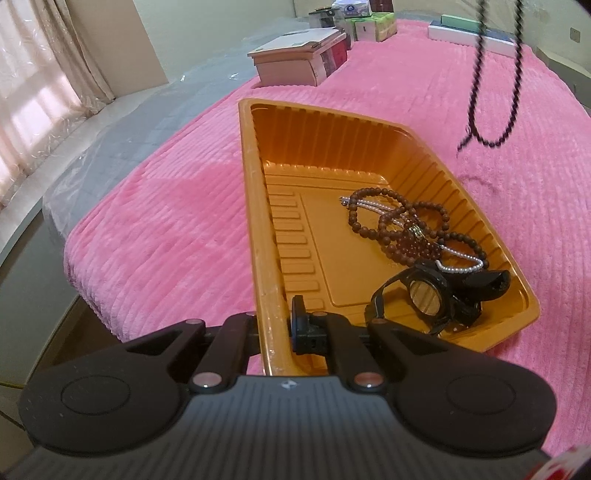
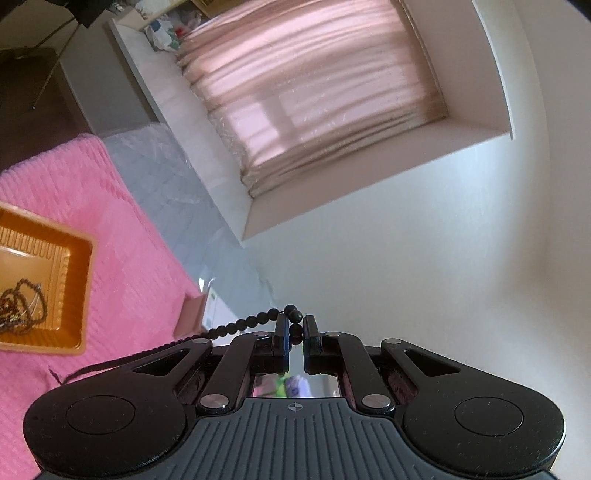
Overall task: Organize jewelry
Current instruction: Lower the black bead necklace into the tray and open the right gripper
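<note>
A gold plastic tray (image 1: 258, 221) lies on the pink bedspread. My left gripper (image 1: 275, 332) is shut on the tray's near left rim. Inside the tray lie brown bead strands (image 1: 399, 221), a thin pearl chain (image 1: 461, 267) and a black watch (image 1: 428, 299). A black bead necklace (image 1: 513, 85) hangs in the air above the bedspread to the tray's right. In the right wrist view my right gripper (image 2: 295, 328) is shut on that black bead necklace (image 2: 251, 320), and its strand trails off to the left. The tray (image 2: 79, 291) shows at the left edge there.
Stacked cardboard boxes (image 1: 295, 59) and tissue packs (image 1: 369, 22) stand at the far end of the bed. A flat white box (image 1: 469, 31) lies at the far right. A curtained window (image 2: 314, 92) and a pale wall fill the right wrist view.
</note>
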